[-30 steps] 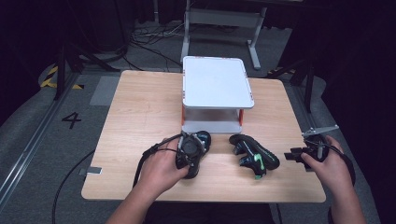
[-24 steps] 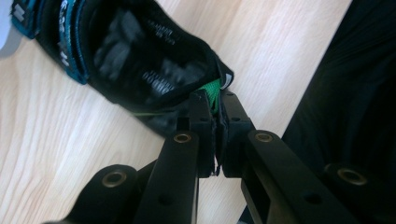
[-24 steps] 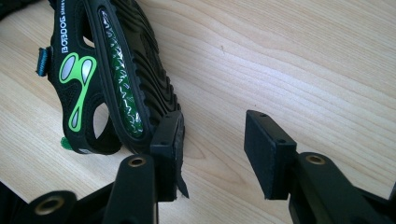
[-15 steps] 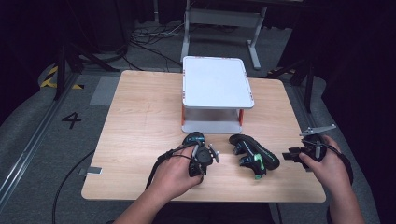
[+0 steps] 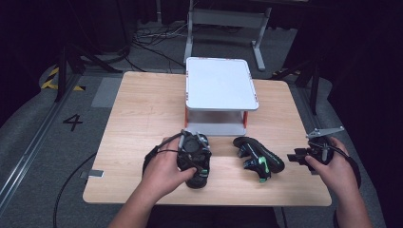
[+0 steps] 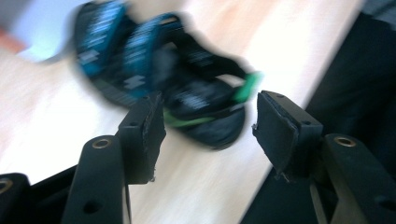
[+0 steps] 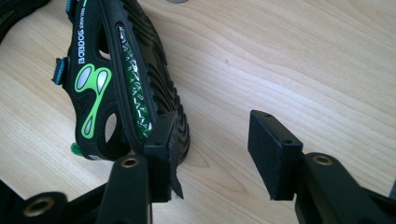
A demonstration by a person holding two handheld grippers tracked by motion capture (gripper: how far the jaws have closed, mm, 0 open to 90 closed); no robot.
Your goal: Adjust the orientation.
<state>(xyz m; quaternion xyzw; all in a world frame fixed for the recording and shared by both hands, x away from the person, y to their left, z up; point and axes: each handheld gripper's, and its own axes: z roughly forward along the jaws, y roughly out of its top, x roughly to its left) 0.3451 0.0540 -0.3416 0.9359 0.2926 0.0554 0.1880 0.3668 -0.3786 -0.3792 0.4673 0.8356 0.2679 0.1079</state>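
The left gripper (image 5: pixel 202 166) has just opened its fingers wide over the left sandal (image 5: pixel 194 159), nothing pinched. In front of the white shelf (image 5: pixel 221 90), the right sandal (image 5: pixel 259 156) lies lengthwise, left of the right gripper (image 5: pixel 297 156), whose fingers gape empty

Two sandals (image 5: pixel 256 158) before the shelf (image 5: pixel 220 90)
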